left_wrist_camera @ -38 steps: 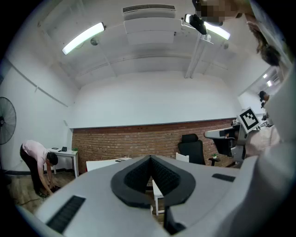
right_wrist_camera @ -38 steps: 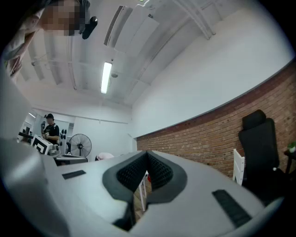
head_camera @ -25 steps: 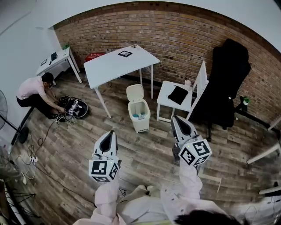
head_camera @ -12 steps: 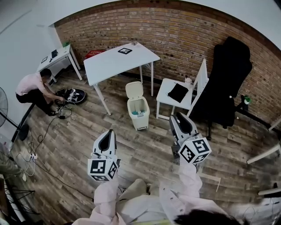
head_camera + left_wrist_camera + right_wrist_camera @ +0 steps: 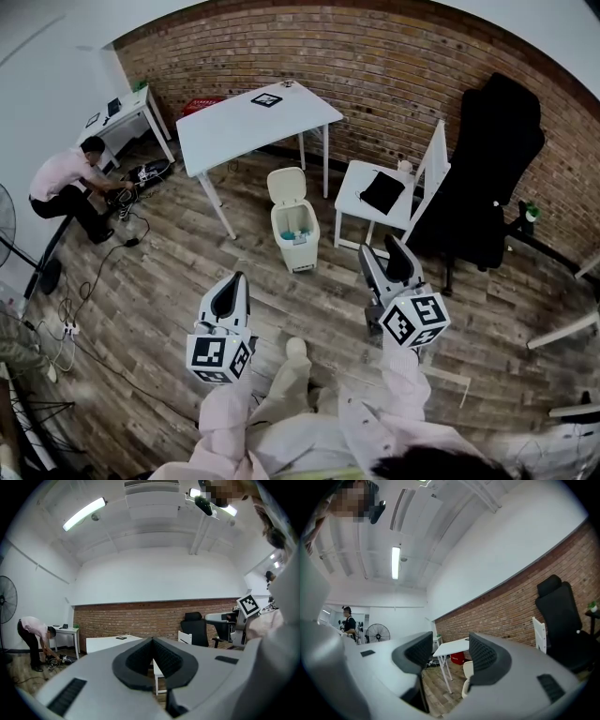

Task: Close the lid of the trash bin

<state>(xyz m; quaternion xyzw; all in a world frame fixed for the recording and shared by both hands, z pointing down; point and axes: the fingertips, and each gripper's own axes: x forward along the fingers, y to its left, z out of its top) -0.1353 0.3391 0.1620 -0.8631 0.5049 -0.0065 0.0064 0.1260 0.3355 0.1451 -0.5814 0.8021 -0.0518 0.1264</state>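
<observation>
At the centre of the head view, on the wood floor [image 5: 150,281]: cream trash bin [image 5: 298,242], lid [image 5: 286,185] tipped up and open, just below the large white surface [image 5: 239,127]. Lower left: left hand-held gripper [image 5: 237,279], jaws pressed together on nothing. Lower right: right hand-held gripper [image 5: 386,251], jaws just been opening, now spread wide and empty. Both well apart from the bin.
</observation>
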